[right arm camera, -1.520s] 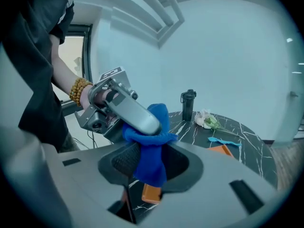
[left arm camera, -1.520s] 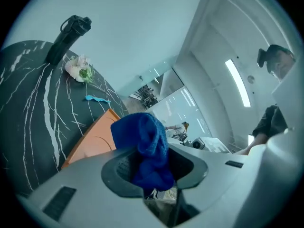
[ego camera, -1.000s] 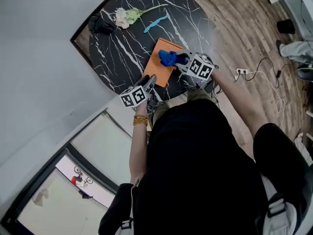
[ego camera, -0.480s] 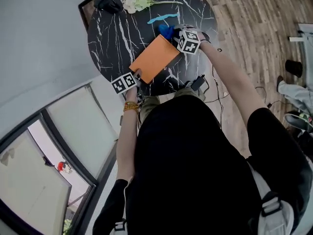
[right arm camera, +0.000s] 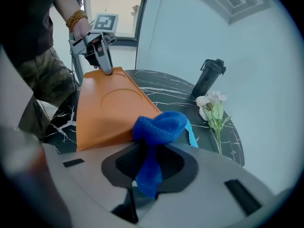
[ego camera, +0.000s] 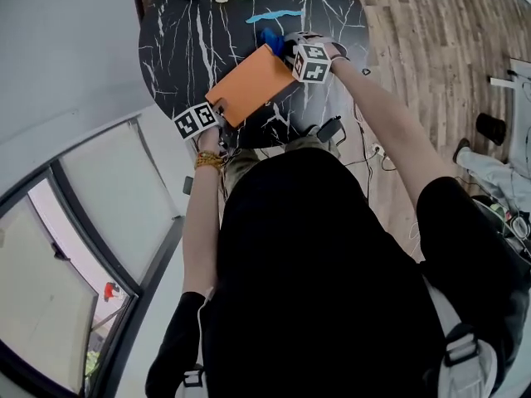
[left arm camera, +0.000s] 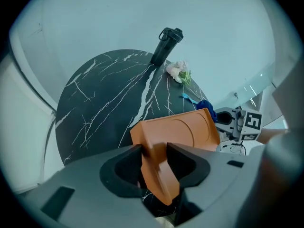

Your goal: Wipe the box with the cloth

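A flat orange box (ego camera: 245, 89) lies on the round black marble table (ego camera: 178, 48), near its front edge. My left gripper (ego camera: 217, 110) is at the box's near-left corner. In the left gripper view its jaws have just been closing, and the left gripper (left arm camera: 154, 163) is now shut on the edge of the box (left arm camera: 180, 132). My right gripper (ego camera: 280, 46) is at the box's far right edge, shut on a bunched blue cloth (ego camera: 270, 38). In the right gripper view the cloth (right arm camera: 159, 127) hangs between the jaws, beside the box (right arm camera: 107, 108).
A black bottle (left arm camera: 166, 46) and a pale flower (left arm camera: 178, 72) sit at the far side of the table. A light-blue strip (ego camera: 274, 13) lies just beyond the cloth. The person's legs are close against the table's near edge. Wooden floor with cables (ego camera: 377, 152) is to the right.
The left gripper has come down onto the box's near corner and closed on it. The right gripper has carried the cloth from the top of the box to its far right edge.
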### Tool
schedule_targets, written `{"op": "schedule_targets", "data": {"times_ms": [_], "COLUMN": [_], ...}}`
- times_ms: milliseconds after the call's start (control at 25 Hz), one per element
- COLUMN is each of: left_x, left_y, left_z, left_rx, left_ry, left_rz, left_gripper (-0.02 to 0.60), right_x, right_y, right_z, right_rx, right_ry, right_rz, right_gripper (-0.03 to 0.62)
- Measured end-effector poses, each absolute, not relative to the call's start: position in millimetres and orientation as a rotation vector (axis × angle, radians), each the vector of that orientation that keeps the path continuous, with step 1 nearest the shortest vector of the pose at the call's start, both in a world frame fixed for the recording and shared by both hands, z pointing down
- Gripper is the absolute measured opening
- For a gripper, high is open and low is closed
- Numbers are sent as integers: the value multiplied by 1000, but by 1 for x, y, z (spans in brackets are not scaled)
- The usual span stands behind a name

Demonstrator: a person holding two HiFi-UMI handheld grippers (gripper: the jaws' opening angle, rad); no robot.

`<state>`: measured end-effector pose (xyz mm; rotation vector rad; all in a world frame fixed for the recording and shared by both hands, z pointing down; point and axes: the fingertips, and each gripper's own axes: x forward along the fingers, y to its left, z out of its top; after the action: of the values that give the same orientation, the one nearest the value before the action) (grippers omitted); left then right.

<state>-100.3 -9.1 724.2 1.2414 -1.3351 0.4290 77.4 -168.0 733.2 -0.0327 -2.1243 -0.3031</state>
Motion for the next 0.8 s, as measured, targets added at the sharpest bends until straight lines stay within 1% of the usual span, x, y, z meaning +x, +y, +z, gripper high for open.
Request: {"op": "schedule_targets", "data": {"times_ms": [40,240,800], "left_x": [-100,-99,-99], "left_y": [-9,-9,-9], "left_z": [725,727,728], "left_rx": [1232,1221,1217], "left_ry": [-1330,-1310,-1275], "left_rz": [427,424,378], "left_gripper": [167,172,172], "right_x": [79,89,127], "right_y": [-165,-152,-112], "right_z": [733,730,729], "right_rx": [-36,-34,-2], "right_ry": [-2129,-2155,-2183], "right_rz": [-302,-299,-223], "right_gripper": [64,64,64]}}
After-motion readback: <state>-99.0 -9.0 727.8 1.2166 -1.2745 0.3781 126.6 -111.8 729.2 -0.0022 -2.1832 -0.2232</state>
